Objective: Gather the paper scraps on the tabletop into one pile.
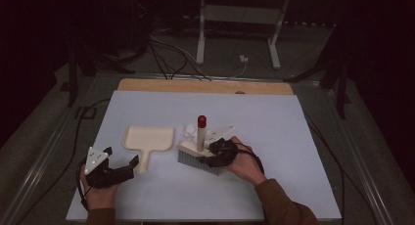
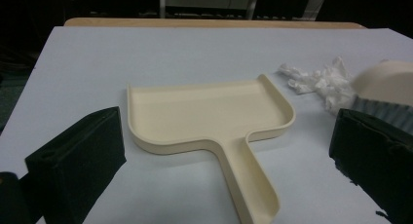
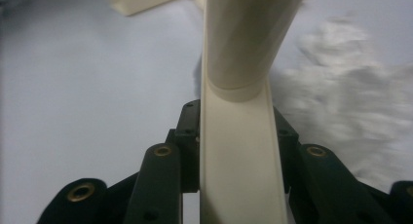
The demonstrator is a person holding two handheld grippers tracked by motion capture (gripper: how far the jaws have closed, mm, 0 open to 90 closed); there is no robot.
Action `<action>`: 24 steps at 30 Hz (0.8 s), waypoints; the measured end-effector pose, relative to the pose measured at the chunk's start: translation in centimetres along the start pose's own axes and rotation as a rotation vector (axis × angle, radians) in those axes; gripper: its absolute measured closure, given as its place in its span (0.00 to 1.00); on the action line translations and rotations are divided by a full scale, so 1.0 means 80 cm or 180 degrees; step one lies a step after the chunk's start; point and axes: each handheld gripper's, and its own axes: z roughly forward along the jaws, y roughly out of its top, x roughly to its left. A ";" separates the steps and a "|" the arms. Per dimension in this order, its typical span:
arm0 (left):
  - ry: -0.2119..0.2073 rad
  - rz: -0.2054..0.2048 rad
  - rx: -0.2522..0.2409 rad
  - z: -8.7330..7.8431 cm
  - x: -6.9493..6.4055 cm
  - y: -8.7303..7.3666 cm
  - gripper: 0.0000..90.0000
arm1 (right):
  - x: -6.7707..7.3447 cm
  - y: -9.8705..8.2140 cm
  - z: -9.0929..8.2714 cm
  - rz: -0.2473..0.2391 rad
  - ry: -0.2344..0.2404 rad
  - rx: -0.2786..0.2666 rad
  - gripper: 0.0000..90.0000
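A cream dustpan [image 1: 149,139] lies flat on the white table [image 1: 274,117], its handle pointing toward the person. My left gripper [image 1: 119,161] is open just short of that handle, and the dustpan [image 2: 209,114] lies between and beyond its jaws. A cream brush [image 1: 198,154] with grey bristles and a red-tipped upright handle stands right of the pan. My right gripper [image 1: 215,154] is shut on the brush body [image 3: 241,156], one jaw on each side. Crumpled white paper [image 1: 190,130] lies behind the brush, and the paper [image 2: 321,80] sits right of the pan.
A wooden strip [image 1: 205,86] borders the table's far edge. Cables [image 1: 166,54] and a white stand's legs [image 1: 240,24] are on the dark floor beyond. Bare table surface stretches to the right and far side.
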 end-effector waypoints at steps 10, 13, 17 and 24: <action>0.0000 -0.0003 -0.0002 0.000 0.000 0.000 0.00 | -0.023 -0.003 -0.002 0.0310 -0.0410 -0.0111 0.75; -0.0002 -0.0003 -0.0002 0.000 0.000 0.000 0.00 | -0.026 -0.004 -0.005 0.0400 -0.0481 -0.0115 0.75; -0.0004 -0.0002 0.0000 0.000 0.000 0.000 0.01 | -0.024 -0.004 -0.008 0.0463 -0.0443 -0.0125 0.75; -0.0002 -0.0008 0.0001 0.000 0.000 0.000 0.00 | -0.010 0.005 -0.028 0.0573 -0.0326 -0.0330 0.75</action>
